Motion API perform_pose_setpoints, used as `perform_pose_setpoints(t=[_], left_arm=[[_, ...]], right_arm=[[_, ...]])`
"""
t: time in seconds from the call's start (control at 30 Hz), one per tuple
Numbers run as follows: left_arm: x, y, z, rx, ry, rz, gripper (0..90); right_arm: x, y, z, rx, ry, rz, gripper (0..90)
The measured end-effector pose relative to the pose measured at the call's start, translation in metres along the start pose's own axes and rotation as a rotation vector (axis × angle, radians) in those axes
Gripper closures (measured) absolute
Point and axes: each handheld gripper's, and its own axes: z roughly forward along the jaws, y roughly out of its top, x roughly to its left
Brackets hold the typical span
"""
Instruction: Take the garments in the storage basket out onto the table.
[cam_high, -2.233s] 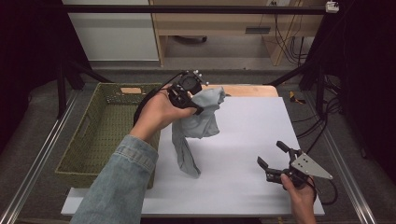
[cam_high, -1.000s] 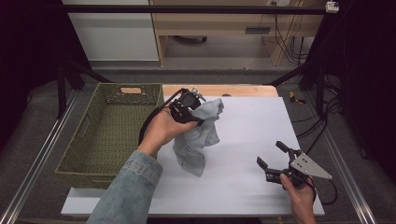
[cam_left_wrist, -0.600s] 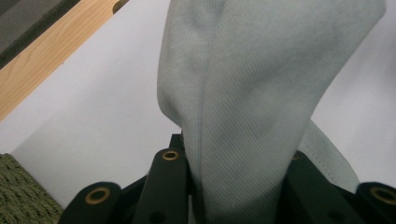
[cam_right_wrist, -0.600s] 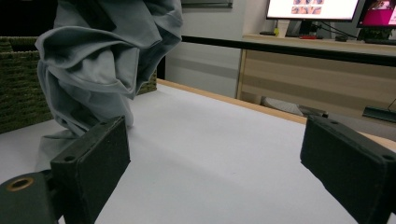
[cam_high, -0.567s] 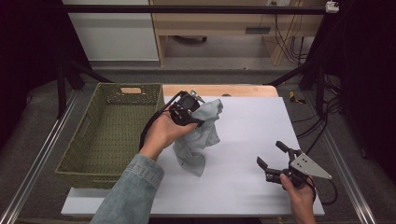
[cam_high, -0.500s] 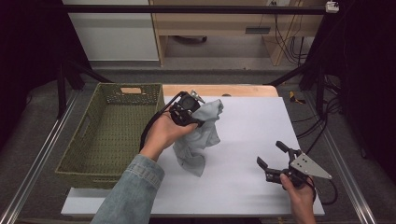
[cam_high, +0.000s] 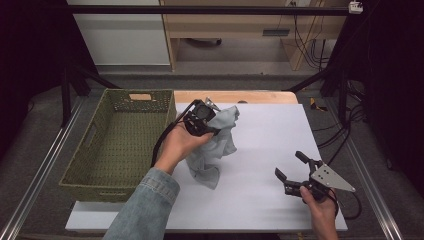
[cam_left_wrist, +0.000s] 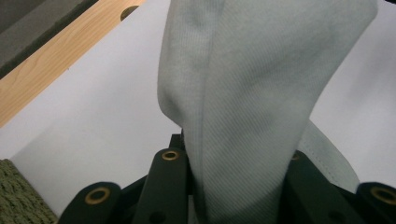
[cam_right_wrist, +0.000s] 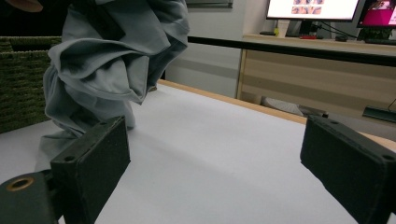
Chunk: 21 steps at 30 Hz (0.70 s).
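Readable text: none in any view.
Monitors (cam_right_wrist: 314, 9): lit screens behind the table, contents too small and blurred to read.
Labels, brands, numbers: none legible.

Pale grey-blue cloth (cam_high: 215, 147), soft ribbed knit, crumpled. Upper end lifted and pinched, rest hanging in folds, lower end bunched and touching the white table surface (cam_high: 270, 140). Sits left of centre, just right of the green woven basket (cam_high: 117, 145).
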Motion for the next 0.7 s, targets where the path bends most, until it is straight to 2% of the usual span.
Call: perform_pose_setpoints(t=[0.07,0.13,0.23,0.7], left_arm=[[0.0003,-0.0001,0.0001,0.006,0.002,0.012,73.3],[-0.0005,-0.0009,0.0017,-0.008,-0.006,-0.004,73.3],[0.0003,-0.002,0.002,0.002,-0.004,0.006,73.3],[-0.0019,-0.006,0.0053,-0.006,-0.011,-0.004,73.2]], right_arm=[[0.0003,-0.0001,0.0001,0.005,0.004,-0.001,8.3],[0.0006,-0.0002,0.0003,0.003,0.004,-0.001,8.3],[0.0003,-0.0001,0.0001,0.004,0.003,-0.002,8.3],[0.0007,-0.0002,0.0004,0.003,0.004,0.0,8.3]])
